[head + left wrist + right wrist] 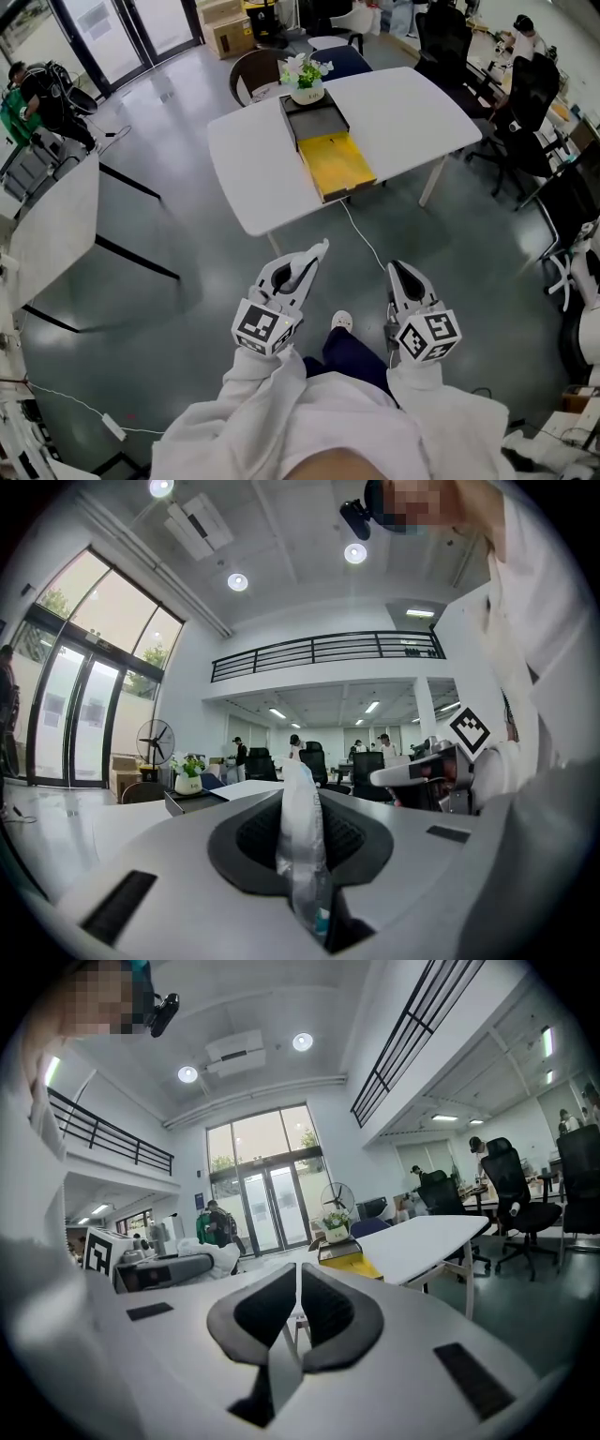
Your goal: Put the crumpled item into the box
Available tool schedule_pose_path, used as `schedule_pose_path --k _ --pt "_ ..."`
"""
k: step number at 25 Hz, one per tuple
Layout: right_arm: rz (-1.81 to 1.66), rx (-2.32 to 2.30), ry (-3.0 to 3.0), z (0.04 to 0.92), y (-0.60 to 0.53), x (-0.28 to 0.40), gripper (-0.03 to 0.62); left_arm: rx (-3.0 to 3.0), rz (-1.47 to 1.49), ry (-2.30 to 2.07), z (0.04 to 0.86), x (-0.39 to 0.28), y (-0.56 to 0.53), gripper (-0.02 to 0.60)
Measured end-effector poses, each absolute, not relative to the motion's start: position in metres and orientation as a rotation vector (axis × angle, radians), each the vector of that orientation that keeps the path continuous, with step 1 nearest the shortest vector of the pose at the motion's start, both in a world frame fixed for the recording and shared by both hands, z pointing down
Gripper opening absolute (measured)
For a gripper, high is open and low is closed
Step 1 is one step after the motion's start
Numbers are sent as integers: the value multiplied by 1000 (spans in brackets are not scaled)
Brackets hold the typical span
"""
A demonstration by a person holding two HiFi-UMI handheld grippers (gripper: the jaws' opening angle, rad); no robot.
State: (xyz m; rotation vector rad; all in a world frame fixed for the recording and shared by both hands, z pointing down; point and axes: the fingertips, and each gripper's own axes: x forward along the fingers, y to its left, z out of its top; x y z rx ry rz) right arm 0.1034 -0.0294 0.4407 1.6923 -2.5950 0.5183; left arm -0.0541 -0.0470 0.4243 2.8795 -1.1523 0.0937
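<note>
The box [316, 122] lies open on the white table [412, 108] ahead: a dark grey tray with a yellow half [337, 161] towards me. My left gripper [309, 258] is held level over the floor, well short of the table, shut on a crumpled clear plastic item [322, 247]. In the left gripper view the item [302, 855] stands pinched between the pads and sticks out past the left gripper [300, 785]. My right gripper [396, 269] hangs beside it, apart. In the right gripper view the right gripper [298, 1279] is shut with nothing in it, and the box [349, 1260] shows beyond.
A potted plant [307, 84] stands at the box's far end. A cable [363, 236] runs over the grey floor from the table. Another white table [56, 225] is at the left, office chairs [530, 103] and desks at the right, a brown chair [251, 73] behind the table.
</note>
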Motion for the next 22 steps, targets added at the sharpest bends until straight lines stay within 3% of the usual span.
schedule_pose_path --k 22 --pt "522 1541 -2644 463 -153 159 39 2826 126 -1241 446 6 -162 55"
